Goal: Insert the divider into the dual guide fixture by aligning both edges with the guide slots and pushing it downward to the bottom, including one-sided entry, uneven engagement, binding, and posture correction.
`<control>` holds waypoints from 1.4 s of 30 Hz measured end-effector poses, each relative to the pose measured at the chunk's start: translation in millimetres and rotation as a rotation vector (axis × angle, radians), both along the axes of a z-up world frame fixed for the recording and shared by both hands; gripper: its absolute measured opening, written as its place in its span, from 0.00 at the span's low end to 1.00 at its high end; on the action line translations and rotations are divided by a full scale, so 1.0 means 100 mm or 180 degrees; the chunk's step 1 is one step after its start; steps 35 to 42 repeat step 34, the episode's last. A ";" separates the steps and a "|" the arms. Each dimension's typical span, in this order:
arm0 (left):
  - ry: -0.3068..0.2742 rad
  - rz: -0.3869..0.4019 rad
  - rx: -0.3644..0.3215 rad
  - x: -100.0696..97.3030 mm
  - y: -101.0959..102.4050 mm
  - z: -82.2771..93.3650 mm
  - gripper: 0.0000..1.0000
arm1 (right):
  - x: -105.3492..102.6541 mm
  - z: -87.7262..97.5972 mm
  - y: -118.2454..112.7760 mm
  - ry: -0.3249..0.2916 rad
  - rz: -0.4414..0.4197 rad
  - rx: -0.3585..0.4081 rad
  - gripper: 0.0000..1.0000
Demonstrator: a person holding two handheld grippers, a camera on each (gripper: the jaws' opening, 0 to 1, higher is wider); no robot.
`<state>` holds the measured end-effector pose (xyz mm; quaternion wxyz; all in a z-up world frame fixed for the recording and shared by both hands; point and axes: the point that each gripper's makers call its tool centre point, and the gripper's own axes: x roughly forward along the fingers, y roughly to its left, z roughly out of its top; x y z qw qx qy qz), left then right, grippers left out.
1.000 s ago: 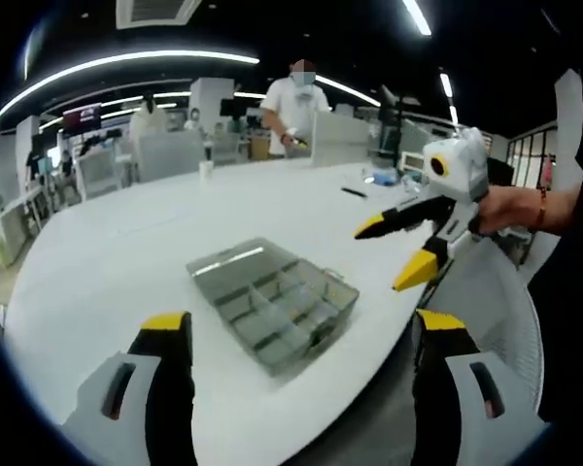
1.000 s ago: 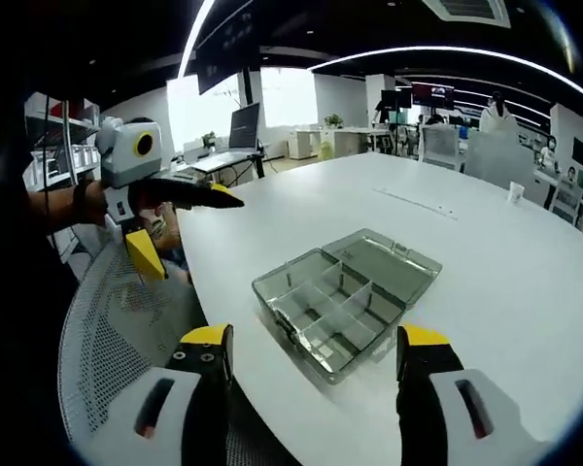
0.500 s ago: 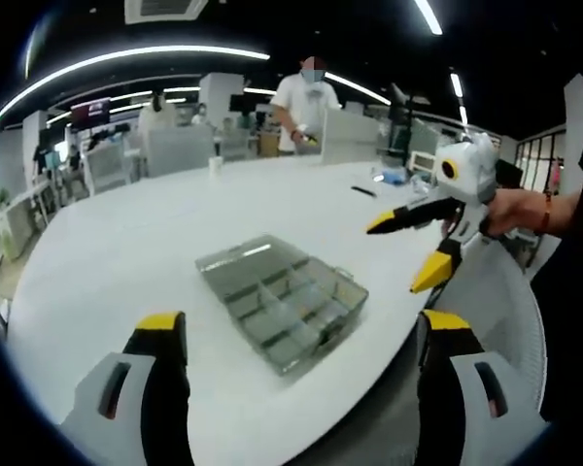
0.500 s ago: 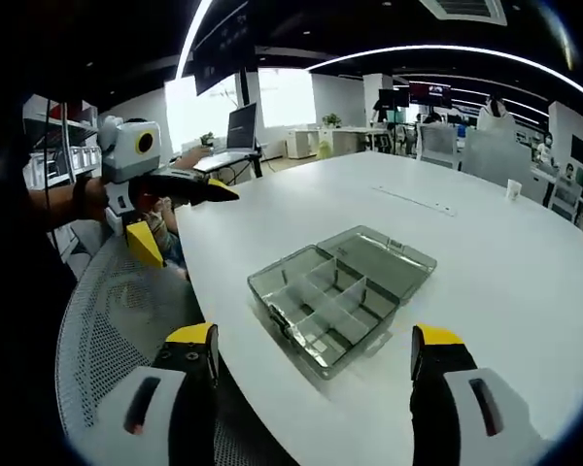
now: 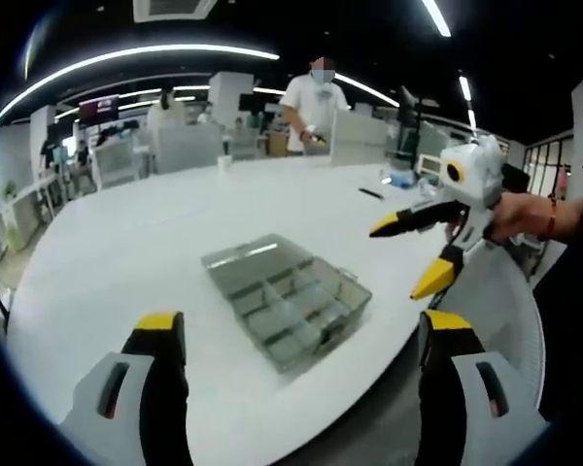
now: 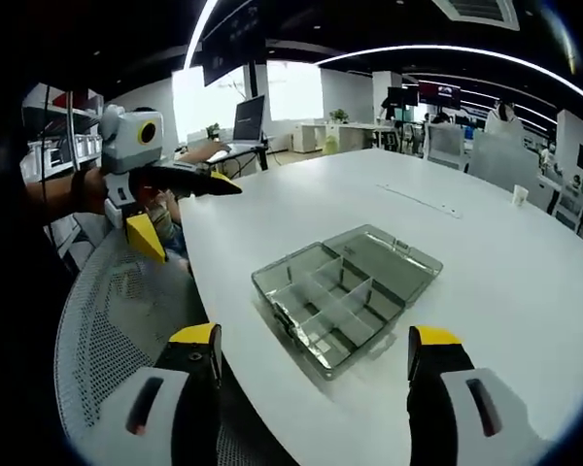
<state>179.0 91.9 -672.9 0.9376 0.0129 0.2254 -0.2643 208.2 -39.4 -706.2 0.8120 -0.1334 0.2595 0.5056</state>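
Note:
A clear grey plastic compartment box lies open on the round white table, its lid flat beside the tray. Thin divider walls stand inside the tray; I cannot make out a loose divider. My left gripper hovers open over the table's near edge, short of the box and holding nothing. It also appears at the left of the right gripper view as the left gripper, jaws spread. My right gripper is open and holds nothing, and shows again as the right gripper to the right of the box.
A white mesh chair stands at the table's edge between the two hands. A black pen and a white cup lie farther back. A person stands beyond the table among desks and chairs.
Both cameras have drifted slightly, so the box sits a little differently in each view. The box itself has not moved, and both grippers stay open and hold nothing.

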 end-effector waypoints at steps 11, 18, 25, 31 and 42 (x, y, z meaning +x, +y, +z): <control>0.0004 0.0066 -0.0004 -0.03 0.06 -0.02 0.99 | -0.01 -0.04 -0.02 0.0011 -0.0031 -0.0064 0.75; -0.0004 0.0061 -0.0011 -0.03 0.07 -0.02 0.99 | -0.01 -0.05 0.00 -0.0004 -0.0048 -0.0078 0.75; 0.0018 0.0035 0.0015 -0.04 0.09 -0.05 0.99 | -0.02 -0.06 0.01 -0.0001 -0.0048 -0.0100 0.74; -0.0009 0.0022 -0.0040 -0.03 0.05 -0.04 0.99 | -0.02 -0.07 -0.01 0.0012 -0.0061 -0.0123 0.74; 0.0012 0.0014 -0.0016 -0.03 0.05 -0.07 0.99 | -0.02 -0.08 -0.02 0.0009 -0.0061 -0.0139 0.75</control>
